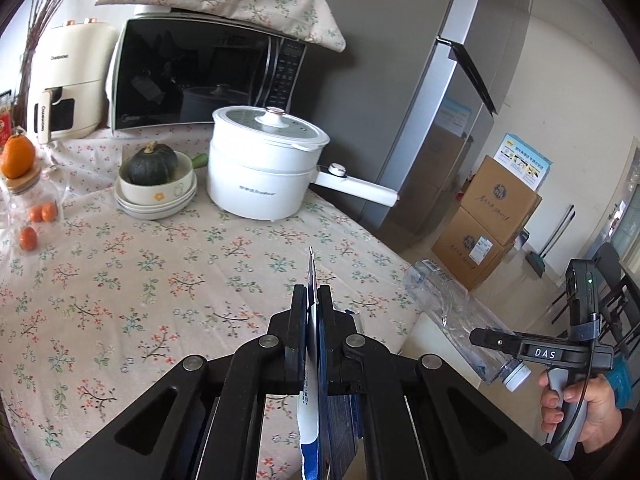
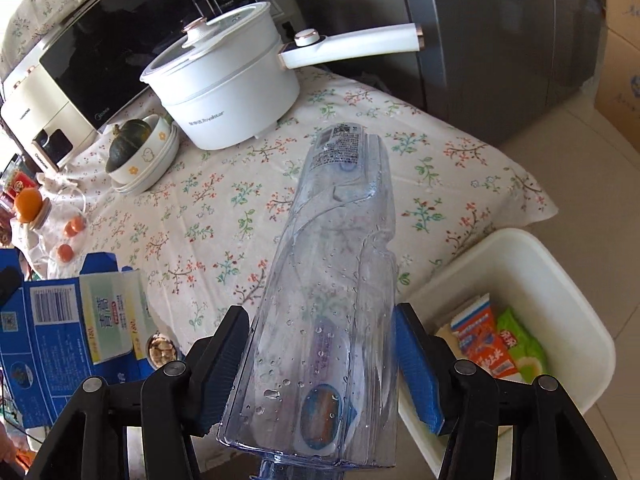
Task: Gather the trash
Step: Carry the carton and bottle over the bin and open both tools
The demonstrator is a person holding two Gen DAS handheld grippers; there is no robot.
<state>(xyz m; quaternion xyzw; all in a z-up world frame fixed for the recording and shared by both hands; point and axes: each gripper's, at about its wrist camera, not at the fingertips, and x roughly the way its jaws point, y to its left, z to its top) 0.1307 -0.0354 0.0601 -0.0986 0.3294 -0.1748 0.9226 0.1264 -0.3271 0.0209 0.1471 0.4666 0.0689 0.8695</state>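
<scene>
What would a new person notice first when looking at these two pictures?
The big clear plastic bottle, wet inside, fills the right wrist view, gripped between the right tongs above the table edge. Beside it, below the flowered tablecloth, a white bin already holds colourful wrappers. In the left wrist view, the left tongs pinch a flattened blue carton, with a white electric pot behind.
</scene>
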